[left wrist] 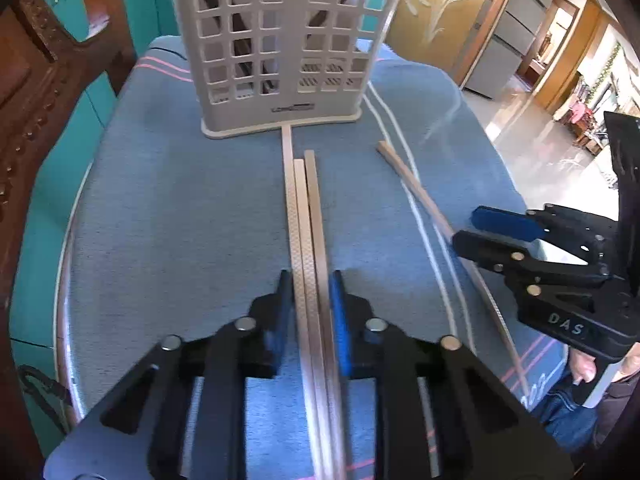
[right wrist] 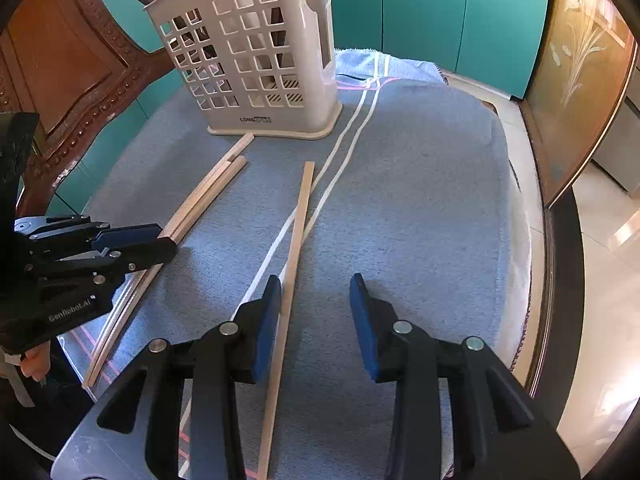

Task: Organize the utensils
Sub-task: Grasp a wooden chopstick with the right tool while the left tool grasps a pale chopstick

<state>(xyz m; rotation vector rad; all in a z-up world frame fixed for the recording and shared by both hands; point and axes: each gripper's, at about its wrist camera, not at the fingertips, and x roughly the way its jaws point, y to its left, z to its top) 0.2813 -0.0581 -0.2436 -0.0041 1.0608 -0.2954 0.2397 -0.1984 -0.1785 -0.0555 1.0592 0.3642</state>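
Observation:
A beige slotted utensil holder (left wrist: 276, 48) stands upright at the far end of the blue towel; it also shows in the right wrist view (right wrist: 256, 64). Three wooden chopsticks (left wrist: 306, 216) lie side by side pointing at the holder. My left gripper (left wrist: 310, 292) is closed around them near their near ends; in the right wrist view the left gripper (right wrist: 160, 240) sits over the same chopsticks (right wrist: 204, 192). A single chopstick (right wrist: 294, 248) lies alone to the right. My right gripper (right wrist: 314, 292) is open, its left finger beside that chopstick. It shows in the left wrist view (left wrist: 468, 226).
The blue towel (right wrist: 420, 208) with white stripes covers a round table. A carved wooden chair back (right wrist: 72, 64) stands at the left. Teal cabinets (right wrist: 440, 12) are behind the table. Tiled floor lies beyond the table's right edge.

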